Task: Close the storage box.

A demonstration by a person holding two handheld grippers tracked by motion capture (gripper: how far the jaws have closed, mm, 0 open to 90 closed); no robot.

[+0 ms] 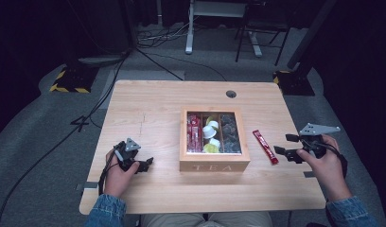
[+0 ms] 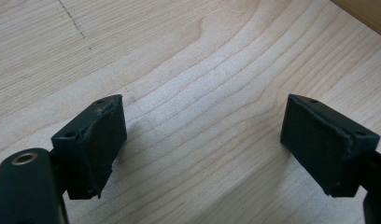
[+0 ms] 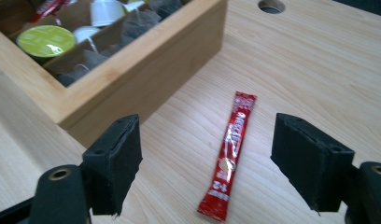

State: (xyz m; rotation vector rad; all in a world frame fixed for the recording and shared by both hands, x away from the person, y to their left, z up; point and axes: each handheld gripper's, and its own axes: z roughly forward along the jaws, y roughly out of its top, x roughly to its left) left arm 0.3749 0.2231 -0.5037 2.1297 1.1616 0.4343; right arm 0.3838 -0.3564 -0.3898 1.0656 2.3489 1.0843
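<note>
A wooden tea box (image 1: 214,161) (image 3: 146,70) stands mid-table with three compartments: red sachets at the left, white and yellow-green capsules in the middle, dark tea bags at the right. A red stick sachet (image 1: 265,146) (image 3: 229,157) lies flat on the table just right of the box. My right gripper (image 1: 285,146) (image 3: 205,168) is open, right of the sachet in the high view; in the right gripper view the sachet lies between its jaws, untouched. My left gripper (image 1: 147,164) (image 2: 202,144) is open over bare wood, left of the box, holding nothing.
The light wooden table (image 1: 148,109) has a round cable hole (image 1: 231,93) (image 3: 271,6) near its far edge. Beyond it are grey floor, cables, a yellow-black striped stand base (image 1: 68,81) and desk legs (image 1: 189,33).
</note>
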